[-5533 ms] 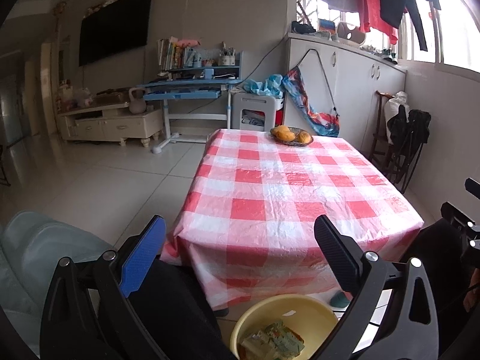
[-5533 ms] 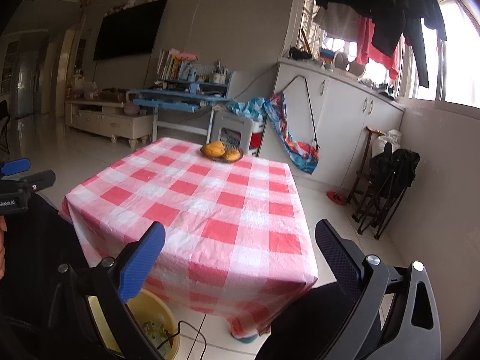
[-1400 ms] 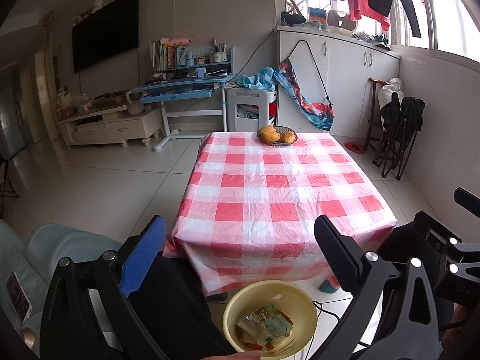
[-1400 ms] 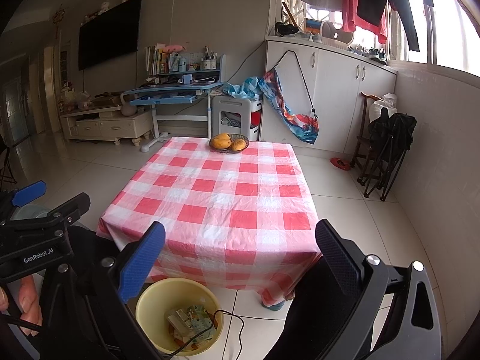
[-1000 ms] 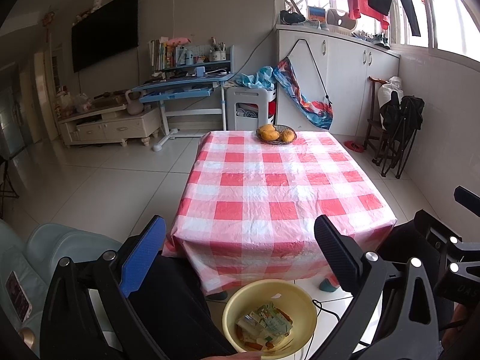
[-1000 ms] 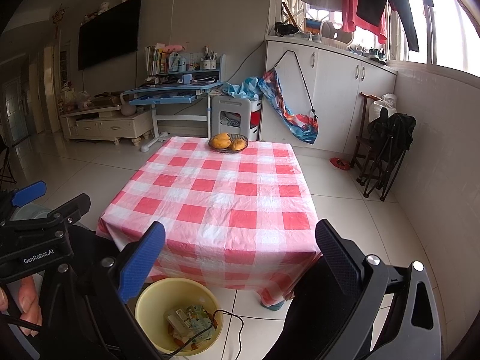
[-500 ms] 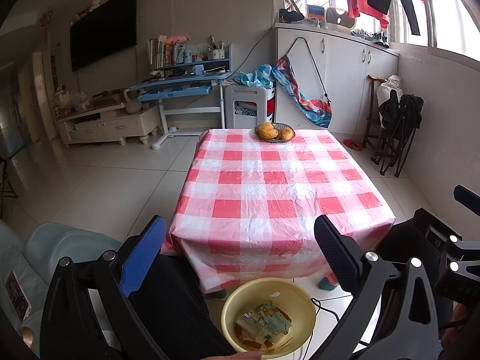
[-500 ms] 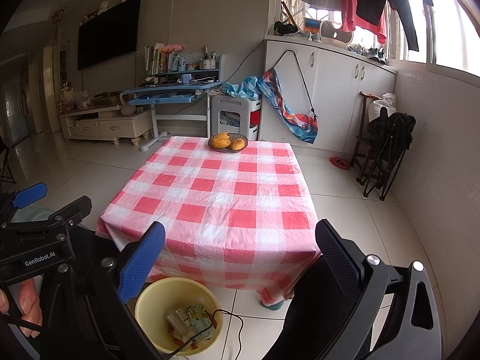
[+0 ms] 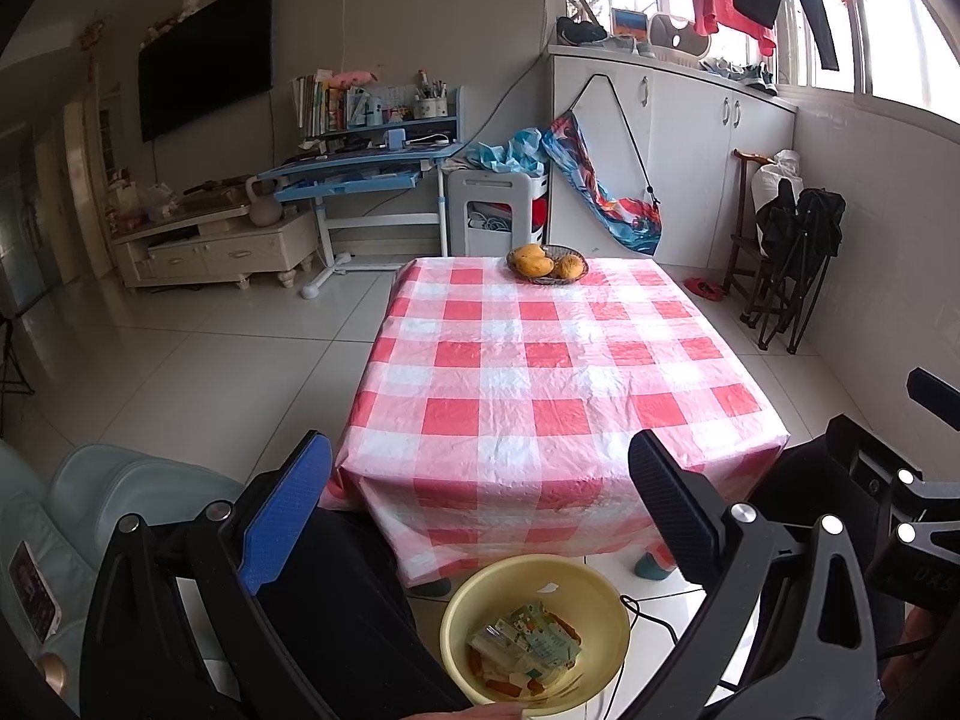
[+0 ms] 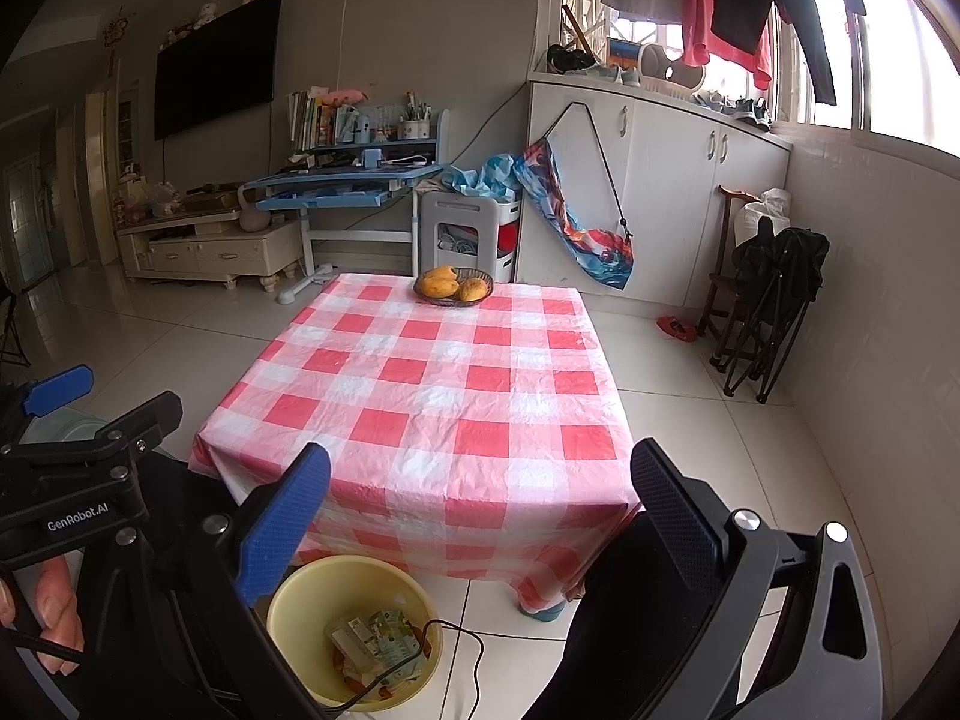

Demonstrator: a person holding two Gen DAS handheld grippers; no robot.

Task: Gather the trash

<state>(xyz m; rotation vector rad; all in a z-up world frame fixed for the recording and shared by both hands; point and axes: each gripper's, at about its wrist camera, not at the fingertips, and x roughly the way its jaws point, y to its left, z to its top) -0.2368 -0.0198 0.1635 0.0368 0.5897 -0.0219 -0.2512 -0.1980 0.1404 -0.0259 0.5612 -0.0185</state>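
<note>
Both grippers hung low before the table, jaws spread wide with nothing between them: the left gripper (image 9: 480,504) and the right gripper (image 10: 480,507) each framed the near hem of the red-and-white checked cloth (image 9: 552,372). On the floor just below that hem sat a yellow basin (image 9: 606,600) holding the trash (image 9: 525,645) (crumpled green-and-white wrappers and some orange scraps, hard to tell apart). A thin black cable (image 10: 462,648) trailed over the basin's rim in the right wrist view. At the far end of the tabletop stood a dark basket of mangoes (image 9: 546,264), well apart from everything else. Dark clothing of the person filled the lower corners of both views and hid part of the floor beside the basin. To the left lay a pale blue cushion (image 9: 138,480) with a phone (image 9: 33,600) on it. Beyond the table were a blue desk (image 9: 366,174), a white stool (image 9: 495,210), folded black chairs (image 9: 792,258) by the right wall, and a wall-mounted television (image 9: 204,60).
</note>
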